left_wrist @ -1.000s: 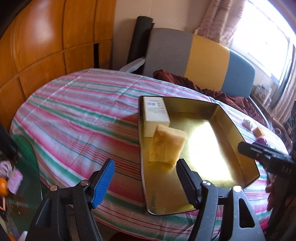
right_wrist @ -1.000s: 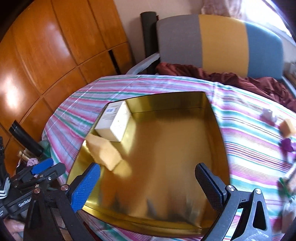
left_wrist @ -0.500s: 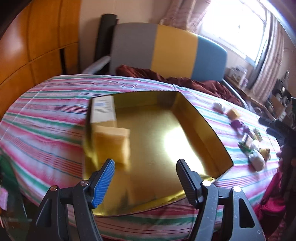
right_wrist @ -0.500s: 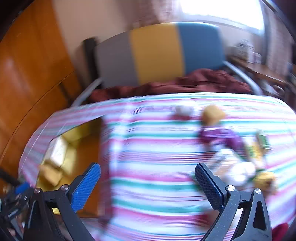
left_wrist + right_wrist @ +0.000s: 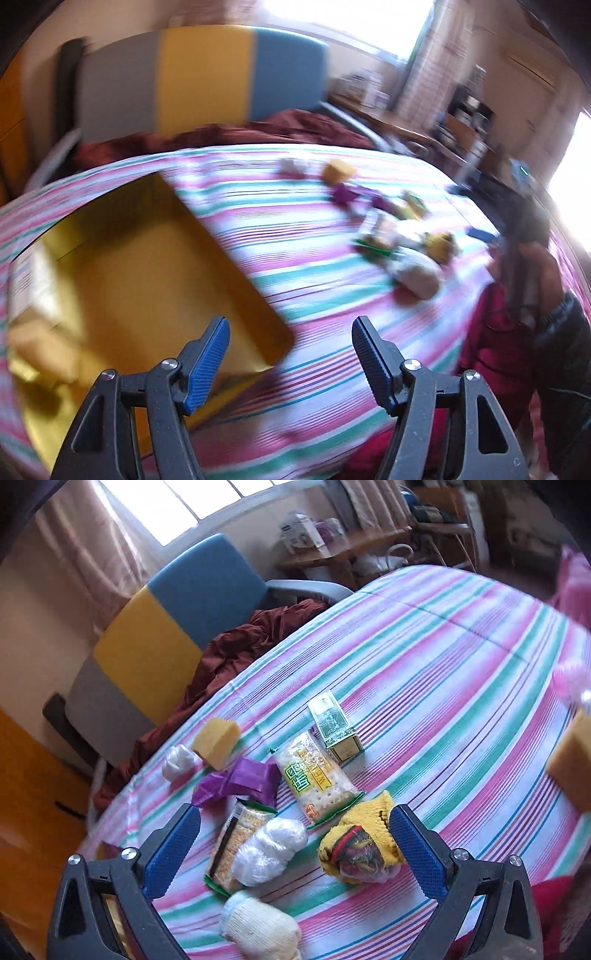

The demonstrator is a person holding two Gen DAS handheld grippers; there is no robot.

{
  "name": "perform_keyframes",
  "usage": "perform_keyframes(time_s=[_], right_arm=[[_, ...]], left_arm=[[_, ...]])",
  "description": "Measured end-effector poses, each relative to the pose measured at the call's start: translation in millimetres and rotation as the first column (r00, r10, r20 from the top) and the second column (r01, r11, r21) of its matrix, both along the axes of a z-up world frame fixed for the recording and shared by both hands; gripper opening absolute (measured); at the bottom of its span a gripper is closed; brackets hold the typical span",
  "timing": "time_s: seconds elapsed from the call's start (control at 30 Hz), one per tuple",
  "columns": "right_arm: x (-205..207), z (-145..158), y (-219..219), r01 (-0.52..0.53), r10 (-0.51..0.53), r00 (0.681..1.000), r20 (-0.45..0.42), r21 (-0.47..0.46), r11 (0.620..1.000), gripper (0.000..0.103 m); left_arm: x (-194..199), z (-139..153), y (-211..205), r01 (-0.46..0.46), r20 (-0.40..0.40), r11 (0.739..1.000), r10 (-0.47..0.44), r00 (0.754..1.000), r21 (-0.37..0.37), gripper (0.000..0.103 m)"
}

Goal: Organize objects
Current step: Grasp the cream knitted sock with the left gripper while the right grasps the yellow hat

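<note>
The right wrist view looks down on a pile of small things on the striped tablecloth (image 5: 443, 646). My right gripper (image 5: 295, 812) hangs open over it, holding nothing. In the pile are a cracker packet (image 5: 317, 779), a green box (image 5: 334, 727), a purple wrapper (image 5: 243, 781), a yellow sponge (image 5: 216, 742), a white plastic bundle (image 5: 269, 849), a yellow knitted piece (image 5: 358, 845) and a cream sock (image 5: 262, 926). The left wrist view is blurred. My left gripper (image 5: 290, 325) is open and empty by the corner of the gold tray (image 5: 147, 258), which holds a white box (image 5: 29, 280) and a sponge (image 5: 40, 354).
A chair with a grey, yellow and blue back (image 5: 166, 627) stands behind the table, with a maroon cloth (image 5: 229, 653) on its seat. Another sponge (image 5: 572, 760) lies at the right edge. A cluttered wooden desk (image 5: 351, 546) stands beyond. A person's hand (image 5: 535, 266) shows at the right.
Both views have swung from the gold tray to the right, toward the pile of small things. The right view rolled and now sits over the pile. Both grippers stayed open.
</note>
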State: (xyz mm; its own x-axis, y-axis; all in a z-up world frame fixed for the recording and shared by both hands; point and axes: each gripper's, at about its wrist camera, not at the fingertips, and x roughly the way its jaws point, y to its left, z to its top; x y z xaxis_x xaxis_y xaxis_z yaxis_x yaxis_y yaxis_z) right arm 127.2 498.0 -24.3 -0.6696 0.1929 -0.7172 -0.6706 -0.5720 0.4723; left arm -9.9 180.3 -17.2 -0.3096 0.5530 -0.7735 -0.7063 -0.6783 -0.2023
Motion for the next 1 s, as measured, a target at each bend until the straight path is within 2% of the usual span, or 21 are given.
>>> perform_keyframes(time_s=[0.13,0.27,0.4,0.6,0.7,0.8,0.87,1.0], right_arm=[[6,1,4,0.002,-0.003,0.999,-0.034,-0.030,1.000,0.103],[6,-1,5,0.000,-0.004,0.998,-0.057,-0.064,0.998,0.103],[4,-4,7,-0.015,0.009,0.997,-0.072,-0.095,0.995,0.103],[5,-11,13,-0.010,-0.001,0.997,-0.073,-0.139,0.990,0.103],[10,-13,19,0.016,-0.029,0.996,-0.079,-0.157,0.987,0.103],[15,-16,25,0.042,-0.057,0.995,-0.077,-0.184,0.982,0.103],[15,-19,28,0.053,-0.067,0.996,-0.065,-0.196,0.979,0.103],[12,-30,32,0.078,-0.076,0.997,0.015,-0.206,0.975,0.103]], left_arm=[[11,-6,49,0.107,0.005,0.994,-0.107,0.994,0.001,0.069],[19,-15,97,0.207,0.012,0.978,-0.206,0.978,-0.020,0.069],[21,-26,134,0.250,0.056,0.968,-0.247,0.967,-0.039,0.070],[30,-40,179,0.309,0.055,0.948,-0.306,0.951,-0.075,0.078],[31,-50,197,0.328,0.049,0.938,-0.325,0.945,-0.108,0.078],[32,-57,209,0.350,0.056,0.931,-0.346,0.937,-0.102,0.078],[32,-64,212,0.338,0.054,0.935,-0.334,0.941,-0.109,0.073],[31,-67,190,0.325,0.059,0.945,-0.324,0.944,-0.021,0.069]])
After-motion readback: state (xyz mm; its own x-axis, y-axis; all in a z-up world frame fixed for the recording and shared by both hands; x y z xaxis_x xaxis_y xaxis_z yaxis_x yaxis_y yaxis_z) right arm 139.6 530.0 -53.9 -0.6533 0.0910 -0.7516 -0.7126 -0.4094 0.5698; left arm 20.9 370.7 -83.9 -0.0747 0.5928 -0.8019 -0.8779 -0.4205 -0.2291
